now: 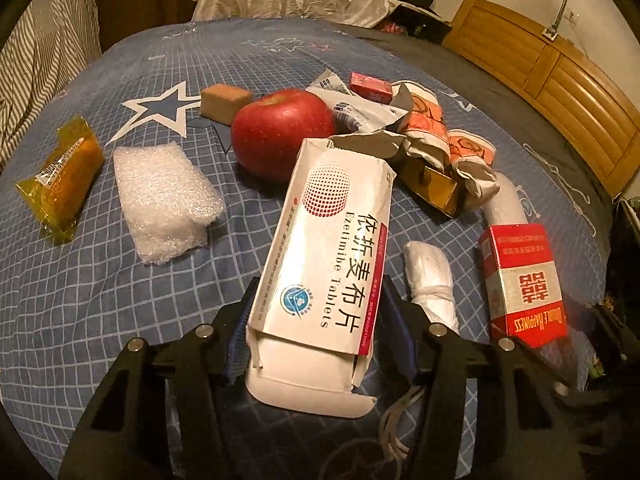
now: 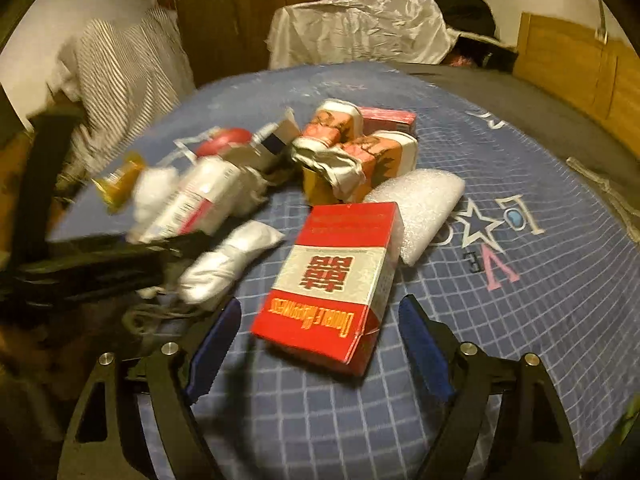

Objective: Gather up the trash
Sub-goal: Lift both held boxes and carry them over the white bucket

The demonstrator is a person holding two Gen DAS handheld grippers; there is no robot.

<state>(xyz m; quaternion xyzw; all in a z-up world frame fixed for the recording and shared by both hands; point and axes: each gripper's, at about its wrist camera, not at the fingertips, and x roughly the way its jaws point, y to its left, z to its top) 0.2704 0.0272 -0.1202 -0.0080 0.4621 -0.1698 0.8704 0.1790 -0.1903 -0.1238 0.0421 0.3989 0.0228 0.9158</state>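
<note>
Two tongs over a bed (image 1: 100, 320) strewn with trash. Left tongs (image 1: 320, 304): clenched on a white tablet box (image 1: 328, 248), torn end pointing away. Right tongs (image 2: 320, 344): released, pads clear of a red cigarette pack (image 2: 336, 280) lying between them on the sheet. Beyond left tongs: apple (image 1: 280, 132), foam pad (image 1: 164, 204), yellow wrapper (image 1: 60, 184). Beyond right tongs: crushed cups (image 2: 352, 148), foam piece (image 2: 424, 208)
</note>
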